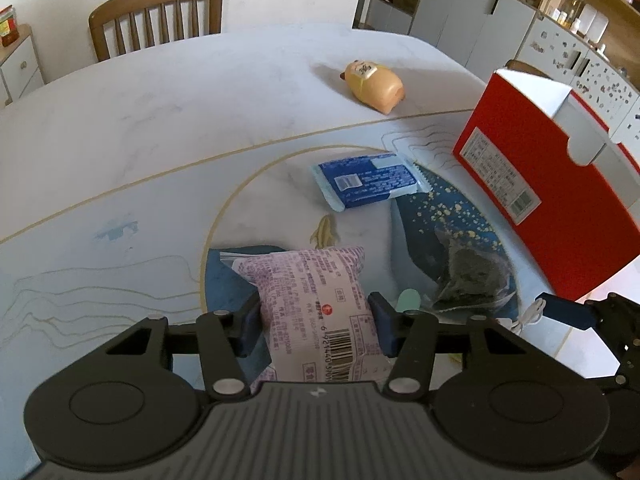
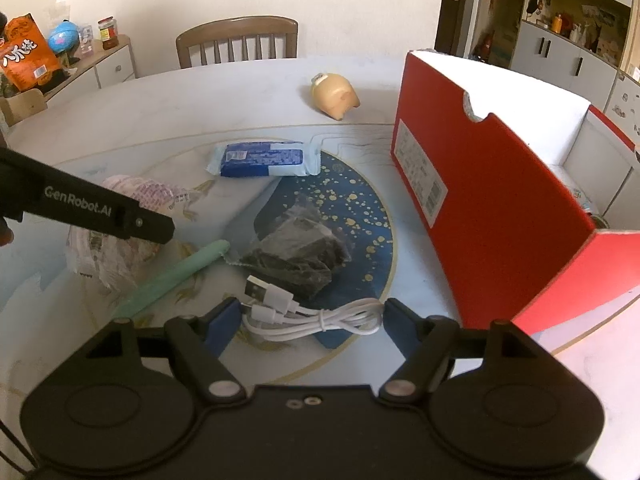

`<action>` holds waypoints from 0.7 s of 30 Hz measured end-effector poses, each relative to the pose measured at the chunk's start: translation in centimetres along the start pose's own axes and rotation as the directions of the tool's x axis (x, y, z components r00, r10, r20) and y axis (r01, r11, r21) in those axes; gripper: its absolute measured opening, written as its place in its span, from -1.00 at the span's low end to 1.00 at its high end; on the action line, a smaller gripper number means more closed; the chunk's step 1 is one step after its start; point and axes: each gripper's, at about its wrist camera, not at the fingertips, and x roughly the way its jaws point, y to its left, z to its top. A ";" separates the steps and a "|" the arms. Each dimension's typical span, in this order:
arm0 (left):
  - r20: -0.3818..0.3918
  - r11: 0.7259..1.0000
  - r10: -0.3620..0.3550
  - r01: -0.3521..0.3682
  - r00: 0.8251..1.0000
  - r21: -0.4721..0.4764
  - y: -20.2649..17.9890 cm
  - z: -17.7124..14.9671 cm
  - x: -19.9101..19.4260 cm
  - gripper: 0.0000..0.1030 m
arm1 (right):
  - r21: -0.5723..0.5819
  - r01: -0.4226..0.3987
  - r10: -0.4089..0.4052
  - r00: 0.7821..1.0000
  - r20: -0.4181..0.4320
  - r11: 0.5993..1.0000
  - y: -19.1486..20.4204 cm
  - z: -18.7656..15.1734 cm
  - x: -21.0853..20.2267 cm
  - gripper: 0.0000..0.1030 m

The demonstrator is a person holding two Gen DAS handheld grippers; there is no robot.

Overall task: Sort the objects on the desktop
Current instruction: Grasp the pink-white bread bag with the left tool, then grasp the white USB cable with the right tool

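My left gripper (image 1: 316,322) is shut on a pink snack packet (image 1: 316,300), which also shows in the right wrist view (image 2: 120,240) under the left gripper's body. My right gripper (image 2: 310,322) is open, its fingers on either side of a coiled white USB cable (image 2: 312,314) on the table. A blue wipes pack (image 1: 368,180) (image 2: 264,159), a clear bag of dark stuff (image 1: 468,276) (image 2: 298,254) and a green tube (image 2: 176,276) lie on the mat. A yellow pig toy (image 1: 374,86) (image 2: 336,94) lies farther back.
An open red box (image 1: 552,200) (image 2: 500,208) stands on the right of the table (image 1: 160,120). A wooden chair (image 1: 156,16) (image 2: 238,42) is at the far side. Cabinets and shelves stand behind on the right, a sideboard with jars on the left.
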 end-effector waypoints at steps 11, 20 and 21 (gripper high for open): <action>0.025 0.999 -0.038 0.038 0.999 -0.002 -1.0 -0.1 -3.5 0.05 | 0.011 -0.023 0.023 0.999 0.022 1.000 -1.1 0.3 -3.2 0.50; 0.048 0.997 -0.071 0.071 0.996 0.001 -3.0 -0.5 -6.7 0.05 | 0.014 -0.060 0.059 0.996 0.065 0.998 -2.1 1.3 -7.1 0.50; 0.052 0.997 -0.072 0.072 0.996 0.002 -3.3 -0.6 -6.9 0.05 | 0.012 -0.066 0.065 0.996 0.068 0.998 -2.3 1.4 -7.6 0.50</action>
